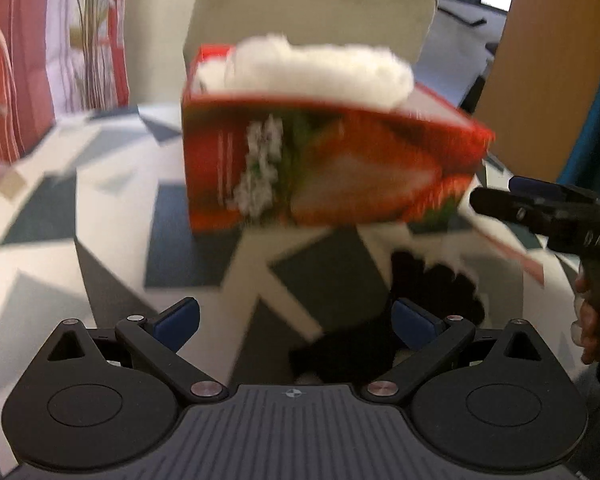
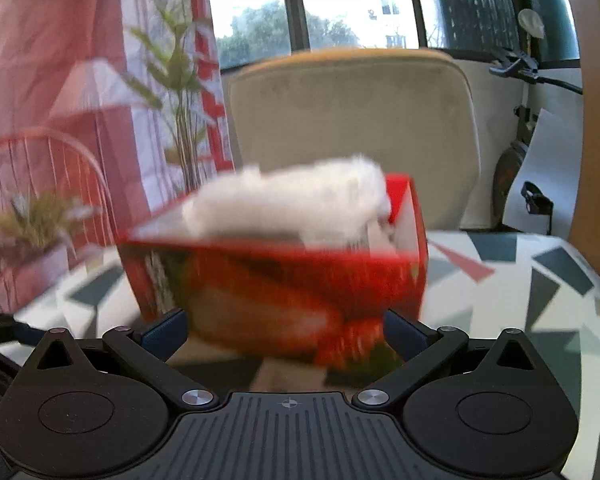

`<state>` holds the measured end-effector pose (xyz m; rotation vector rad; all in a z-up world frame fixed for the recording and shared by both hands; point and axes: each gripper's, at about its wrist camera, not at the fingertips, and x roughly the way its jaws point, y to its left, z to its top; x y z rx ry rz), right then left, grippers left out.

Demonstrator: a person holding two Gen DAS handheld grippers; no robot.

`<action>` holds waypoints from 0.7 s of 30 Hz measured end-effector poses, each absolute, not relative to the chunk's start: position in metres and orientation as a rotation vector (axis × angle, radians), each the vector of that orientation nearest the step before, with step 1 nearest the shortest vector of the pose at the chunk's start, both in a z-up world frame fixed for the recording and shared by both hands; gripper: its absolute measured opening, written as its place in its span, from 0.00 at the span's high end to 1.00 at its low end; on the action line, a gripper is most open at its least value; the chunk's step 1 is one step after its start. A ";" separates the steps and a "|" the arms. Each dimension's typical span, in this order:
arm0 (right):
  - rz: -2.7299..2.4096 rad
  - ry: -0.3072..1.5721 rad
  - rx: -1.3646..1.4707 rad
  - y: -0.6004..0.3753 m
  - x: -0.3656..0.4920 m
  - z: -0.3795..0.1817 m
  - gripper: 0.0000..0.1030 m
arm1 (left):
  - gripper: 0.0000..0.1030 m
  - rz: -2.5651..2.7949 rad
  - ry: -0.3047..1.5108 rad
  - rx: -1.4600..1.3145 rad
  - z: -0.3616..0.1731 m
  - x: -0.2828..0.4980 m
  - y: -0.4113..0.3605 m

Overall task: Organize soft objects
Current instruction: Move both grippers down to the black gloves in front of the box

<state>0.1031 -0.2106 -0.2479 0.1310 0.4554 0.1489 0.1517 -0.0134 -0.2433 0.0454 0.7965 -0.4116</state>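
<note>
Just ahead of our left gripper (image 1: 296, 316), on the patterned tablecloth (image 1: 40, 216), lies a black soft thing (image 1: 432, 284), perhaps a glove or dark plush; blur keeps us from naming it. It sits close in front of the right-hand finger (image 1: 414, 320), a little off the centre line toward the right, so we judge a small shift that way would bring it between the jaws. These stand at their widest and hold nothing.

Beyond it stands the red carton (image 1: 324, 168), its long axis running across our view from left to right, the far right corner nearer the right gripper (image 1: 496, 196), which enters from that side. A white fluffy thing (image 1: 320, 68) rests in the open top, lying along the same axis and bulging over the rim.

Seen from the right wrist, our right gripper (image 2: 286, 332) is also spread fully and empty, with the carton (image 2: 276, 280) straight ahead and very close, its lower edge showing between the fingers, though we cannot tell whether they touch it. The white fluff (image 2: 292, 200) lies above and beyond.

We judge the left hand nearer the black piece, the right nearer the carton
</note>
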 end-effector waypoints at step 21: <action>0.082 0.660 0.112 -0.199 0.097 -0.332 0.00 | 0.30 -0.463 0.884 0.062 -0.275 0.147 -0.022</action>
